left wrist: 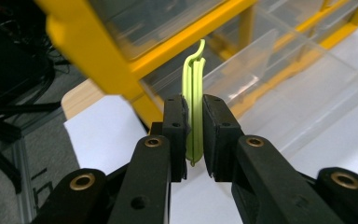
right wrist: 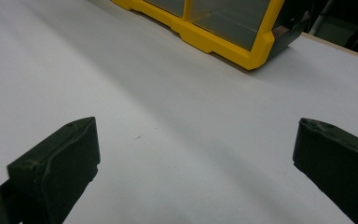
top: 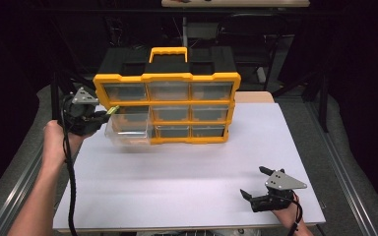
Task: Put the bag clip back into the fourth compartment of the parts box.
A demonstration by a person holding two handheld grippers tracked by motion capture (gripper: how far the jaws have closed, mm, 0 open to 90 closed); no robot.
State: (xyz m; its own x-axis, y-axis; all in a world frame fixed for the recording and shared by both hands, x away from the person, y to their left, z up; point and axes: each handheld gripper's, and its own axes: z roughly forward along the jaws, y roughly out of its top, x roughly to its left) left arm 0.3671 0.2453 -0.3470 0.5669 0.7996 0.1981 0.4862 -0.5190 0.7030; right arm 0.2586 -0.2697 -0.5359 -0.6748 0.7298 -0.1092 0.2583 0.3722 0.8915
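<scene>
The white desk [top: 187, 187] carried a yellow-and-black organizer [top: 170, 93] standing upright, its grid of clear drawers facing the person. One clear drawer [top: 128, 129], from the middle row on the organizer's left side, stood pulled out and looked empty from above. Just in front of the left gripper [top: 104, 114], that drawer lay open beneath and beyond its jaws. The left gripper was clamped tight on a slim green clip-like piece [left wrist: 194, 112], pinched upright between the pads with its tip pointing toward the drawer. The right gripper [top: 252, 184] rested low on the desk, well apart from the organizer, jaws spread wide and holding nothing. By my judgement the pickup and drawer opening were done; dropping the piece in and closing the drawer remained.
</scene>
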